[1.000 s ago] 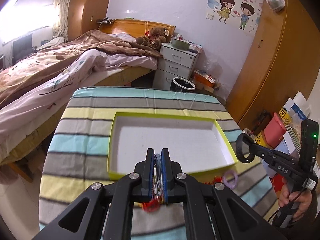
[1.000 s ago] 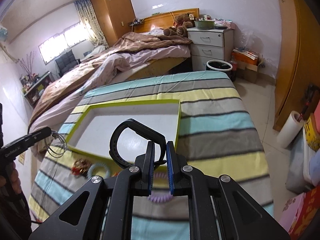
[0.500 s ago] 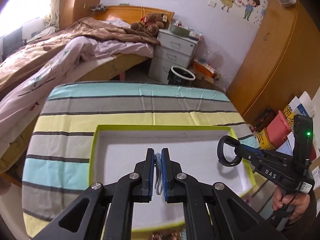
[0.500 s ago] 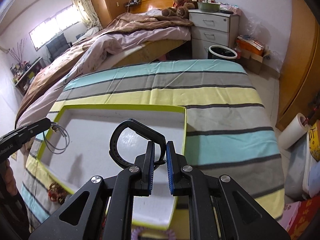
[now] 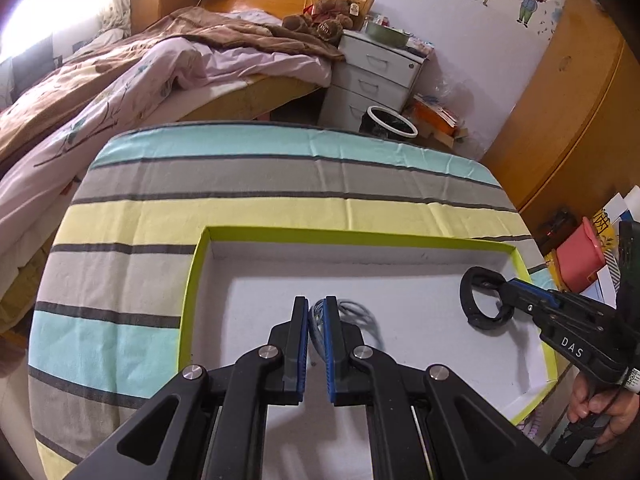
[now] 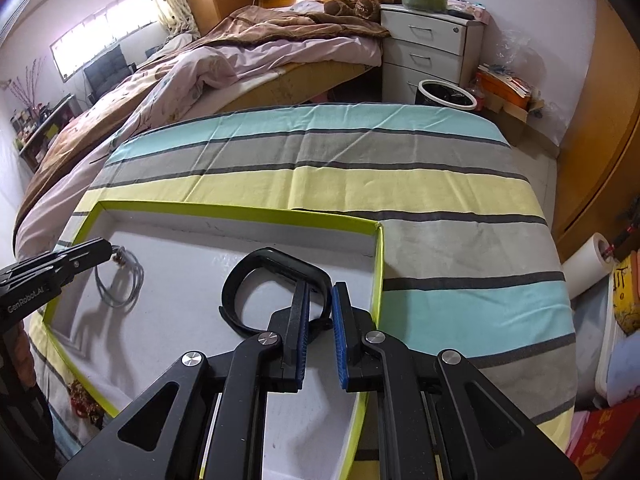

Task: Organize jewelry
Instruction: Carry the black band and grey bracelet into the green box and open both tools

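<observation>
Two grippers hang over the white tray (image 6: 240, 211) at lower centre: the left gripper (image 5: 316, 312) clenched on a thin grey necklace (image 6: 120, 284), the right gripper (image 6: 319, 300), lettered "DAS", grasping a black bracelet (image 6: 264, 264).

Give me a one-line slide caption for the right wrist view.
Right gripper holds a black bracelet over the green-rimmed tray while left gripper lowers a thin necklace.

Unmade bed (image 5: 168, 60), white drawers (image 5: 372, 76), wooden wardrobe (image 5: 560, 92), bright window (image 6: 100, 36)
</observation>
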`<state>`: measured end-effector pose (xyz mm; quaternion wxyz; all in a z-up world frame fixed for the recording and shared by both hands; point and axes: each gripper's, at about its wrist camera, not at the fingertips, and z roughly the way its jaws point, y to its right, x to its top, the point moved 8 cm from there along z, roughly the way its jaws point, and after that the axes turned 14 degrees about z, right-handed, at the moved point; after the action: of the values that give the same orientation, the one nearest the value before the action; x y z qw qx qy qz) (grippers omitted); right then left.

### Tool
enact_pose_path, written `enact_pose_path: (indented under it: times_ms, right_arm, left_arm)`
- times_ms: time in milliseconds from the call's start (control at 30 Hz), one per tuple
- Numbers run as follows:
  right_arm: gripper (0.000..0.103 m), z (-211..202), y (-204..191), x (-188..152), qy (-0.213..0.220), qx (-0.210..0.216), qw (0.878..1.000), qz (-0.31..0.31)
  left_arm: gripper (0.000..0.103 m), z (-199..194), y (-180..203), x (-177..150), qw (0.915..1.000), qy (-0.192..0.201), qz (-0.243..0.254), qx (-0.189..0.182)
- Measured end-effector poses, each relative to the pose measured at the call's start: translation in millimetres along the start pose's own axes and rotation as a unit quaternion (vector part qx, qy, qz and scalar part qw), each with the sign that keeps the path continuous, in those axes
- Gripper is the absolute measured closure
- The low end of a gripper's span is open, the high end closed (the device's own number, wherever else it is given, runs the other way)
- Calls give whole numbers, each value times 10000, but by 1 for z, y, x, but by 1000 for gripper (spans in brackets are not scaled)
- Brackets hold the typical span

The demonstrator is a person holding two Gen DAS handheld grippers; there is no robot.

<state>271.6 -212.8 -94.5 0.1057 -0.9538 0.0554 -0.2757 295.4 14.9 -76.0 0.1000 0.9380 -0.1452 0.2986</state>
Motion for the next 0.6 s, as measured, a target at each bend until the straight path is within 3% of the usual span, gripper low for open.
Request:
enact_pose_path:
  times_ms: [267,400,533,600]
  right_arm:
    - [91,0,-1,3,19,10,10000,1]
    - [89,-2,-2,4,35,57,10000,14]
    - [86,-10,-7,6,116,194,9997,27]
    - [84,-18,-8,5,202,250,9995,8]
  left_arm:
    - [94,4,-5,-3,9999,-82,-131,23]
    - [79,3,-6,-3,9999,-84,-136,45]
    - [74,-4,-4,-2,9999,-22,-145,35]
    - [65,-12,-2,-3,9999,37,-121,66]
